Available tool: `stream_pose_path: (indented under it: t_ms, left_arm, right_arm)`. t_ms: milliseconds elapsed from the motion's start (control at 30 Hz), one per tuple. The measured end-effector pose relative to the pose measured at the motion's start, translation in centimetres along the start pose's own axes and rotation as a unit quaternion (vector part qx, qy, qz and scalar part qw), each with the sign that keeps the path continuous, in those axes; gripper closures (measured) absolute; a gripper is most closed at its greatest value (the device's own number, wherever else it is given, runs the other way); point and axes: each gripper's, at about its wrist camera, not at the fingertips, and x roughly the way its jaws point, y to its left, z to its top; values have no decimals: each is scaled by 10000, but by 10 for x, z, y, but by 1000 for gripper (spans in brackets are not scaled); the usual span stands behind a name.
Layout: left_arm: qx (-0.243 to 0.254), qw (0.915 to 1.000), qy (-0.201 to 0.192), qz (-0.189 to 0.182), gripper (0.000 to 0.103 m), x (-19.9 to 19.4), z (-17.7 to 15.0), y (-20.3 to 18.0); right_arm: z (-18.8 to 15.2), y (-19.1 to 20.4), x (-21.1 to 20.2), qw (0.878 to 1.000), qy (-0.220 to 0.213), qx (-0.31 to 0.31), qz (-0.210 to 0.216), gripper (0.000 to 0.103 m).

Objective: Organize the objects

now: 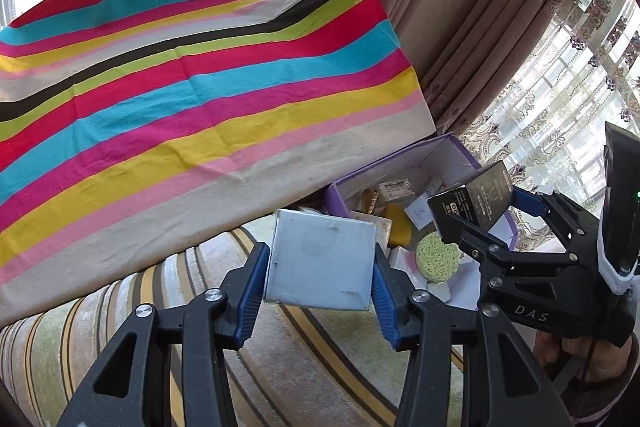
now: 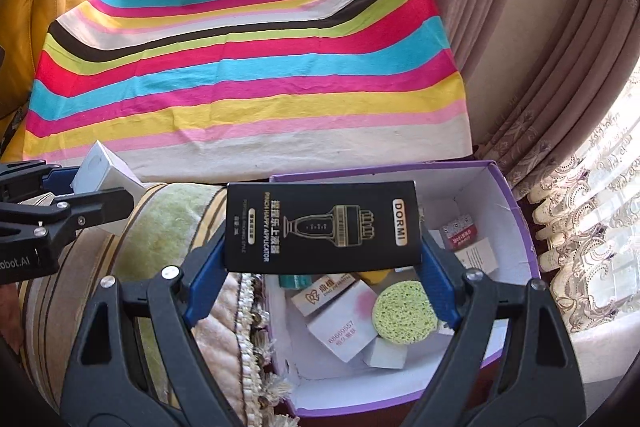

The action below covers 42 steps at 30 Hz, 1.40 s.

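Pinching a white box, the left tongs hide what the right tongs' view shows: their black carton's print.

Left gripper and right gripper, both clamped, angled downward.

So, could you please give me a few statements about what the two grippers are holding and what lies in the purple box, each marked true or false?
1. The left gripper is clamped on a white box. True.
2. The right gripper holds a round green sponge. False: it holds a black DORMI box; the green sponge lies in the purple box.
3. The purple box is empty. False: small cartons and the sponge lie in it.
4. A striped cloth shows behind the purple box. True.
5. The black DORMI box already rests on the purple box's floor. False: it is held above the contents.
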Motion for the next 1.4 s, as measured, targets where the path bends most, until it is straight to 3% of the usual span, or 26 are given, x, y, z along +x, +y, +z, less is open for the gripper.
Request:
stream_pose_path:
  t_ms: [467, 667, 933, 1067, 1333, 1400]
  left_arm:
    - [431, 9971, 449, -427, 53, 39, -5, -77]
    - [445, 9954, 654, -545, 53, 55, -6, -99]
    - [269, 9937, 847, -684, 52, 69, -4, -106]
    - [-28, 9912, 1009, -854, 34, 77, -6, -98]
    - [-330, 9894, 1103, -886, 29, 70, -15, -87]
    - [-313, 9908, 1085, -744, 29, 65, -20, -87]
  right_arm:
    - [-40, -84, -13, 9938, 51, 771, -799, 17]
    - [-47, -107, -13, 9907, 43, 998, -919, 16]
    - [-51, -114, -9, 9898, 48, 1042, -973, 16]
    - [-52, -116, -10, 9890, 52, 1107, -983, 15]
    - [-52, -110, -12, 9898, 79, 1049, -965, 12]
    - [-52, -107, -13, 9900, 90, 1029, -960, 12]
